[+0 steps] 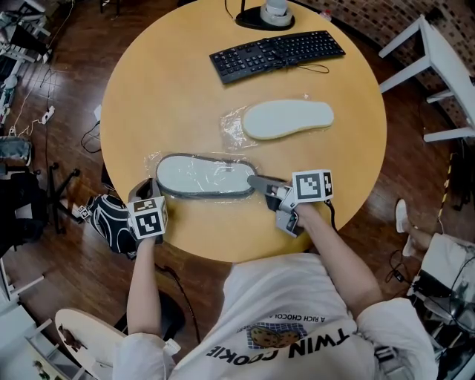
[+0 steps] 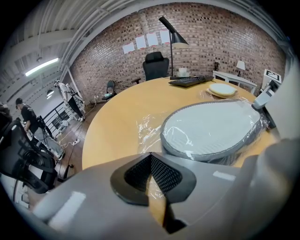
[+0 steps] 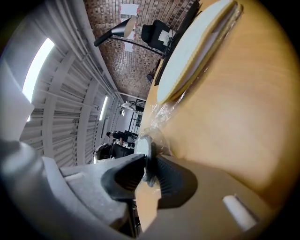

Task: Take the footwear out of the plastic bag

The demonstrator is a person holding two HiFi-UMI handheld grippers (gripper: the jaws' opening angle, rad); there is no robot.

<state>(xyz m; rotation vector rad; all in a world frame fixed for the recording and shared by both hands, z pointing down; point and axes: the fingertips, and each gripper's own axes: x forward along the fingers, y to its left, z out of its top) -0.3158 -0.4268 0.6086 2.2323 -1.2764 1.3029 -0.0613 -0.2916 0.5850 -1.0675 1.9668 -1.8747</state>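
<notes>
A grey-rimmed slipper (image 1: 200, 177) lies sole-up inside a clear plastic bag (image 1: 154, 165) at the middle of the round wooden table (image 1: 163, 89). My right gripper (image 1: 260, 180) is shut on the slipper's right end; its pads (image 3: 126, 176) press on the grey rim (image 3: 143, 147) through wrinkled film. My left gripper (image 1: 145, 189) sits at the bag's left end near the table edge. Its jaws (image 2: 150, 157) are closed, with crinkled film (image 2: 152, 187) showing between the pads. The slipper (image 2: 211, 129) lies just ahead of them. A second, cream slipper (image 1: 288, 119) in its own bag lies further back.
A black keyboard (image 1: 276, 53) and a lamp base (image 1: 266, 15) stand at the table's far side. A white table (image 1: 445, 67) stands to the right. A black-and-white bag (image 1: 111, 223) sits on the floor by the left gripper. An office chair (image 2: 155, 65) stands beyond the table.
</notes>
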